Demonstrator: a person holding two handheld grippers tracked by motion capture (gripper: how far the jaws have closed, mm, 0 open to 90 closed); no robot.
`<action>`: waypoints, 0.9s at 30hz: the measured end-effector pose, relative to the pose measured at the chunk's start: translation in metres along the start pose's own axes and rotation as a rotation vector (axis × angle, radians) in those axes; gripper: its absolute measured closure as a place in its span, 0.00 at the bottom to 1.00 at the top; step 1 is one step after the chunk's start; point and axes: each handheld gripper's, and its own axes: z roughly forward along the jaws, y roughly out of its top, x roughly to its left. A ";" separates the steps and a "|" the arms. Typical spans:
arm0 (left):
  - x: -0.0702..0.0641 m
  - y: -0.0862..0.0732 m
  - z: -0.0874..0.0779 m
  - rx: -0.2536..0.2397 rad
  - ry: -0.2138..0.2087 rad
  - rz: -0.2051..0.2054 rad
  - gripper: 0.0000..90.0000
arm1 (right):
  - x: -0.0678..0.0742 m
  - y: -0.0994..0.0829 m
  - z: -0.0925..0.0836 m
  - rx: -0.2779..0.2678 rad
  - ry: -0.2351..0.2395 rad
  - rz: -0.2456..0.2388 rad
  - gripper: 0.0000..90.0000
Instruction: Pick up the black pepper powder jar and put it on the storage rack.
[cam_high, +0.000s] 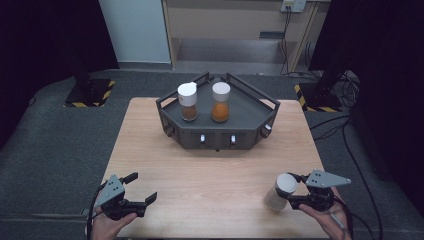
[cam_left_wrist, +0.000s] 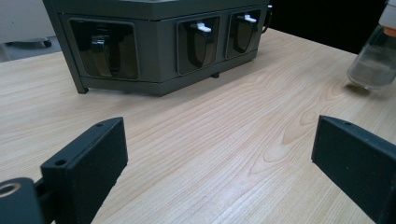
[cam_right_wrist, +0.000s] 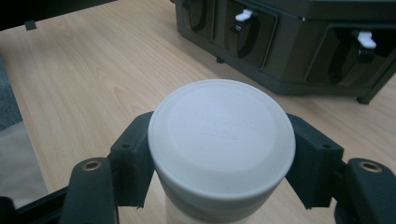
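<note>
Item — clear glass shaker jar with white lid (cam_high: 281, 192), table's five o'clock, clamped in right gripper (cam_high: 295, 193); left gripper (cam_high: 140, 188) gapes idle. Carry upright toward dark grey rack (cam_high: 250, 107) at twelve — grip steady.

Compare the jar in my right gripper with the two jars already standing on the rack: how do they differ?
The held jar is clamped below its cap by the right gripper at the table's near right and leans in the high view; the left rack jar and right rack jar stand upright and free on the dark rack. Its contents look pale grey; theirs are brown and orange. All three have white caps.
</note>
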 end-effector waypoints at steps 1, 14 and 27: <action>0.000 0.000 0.000 -0.001 0.000 -0.001 0.03 | -0.002 0.004 0.001 0.000 0.003 -0.008 0.38; 0.000 -0.001 -0.001 -0.001 -0.002 -0.002 0.03 | -0.019 0.053 0.031 0.028 0.060 -0.071 0.38; 0.000 -0.002 -0.002 -0.001 0.000 -0.007 0.03 | -0.034 0.089 0.058 0.029 0.111 -0.064 0.38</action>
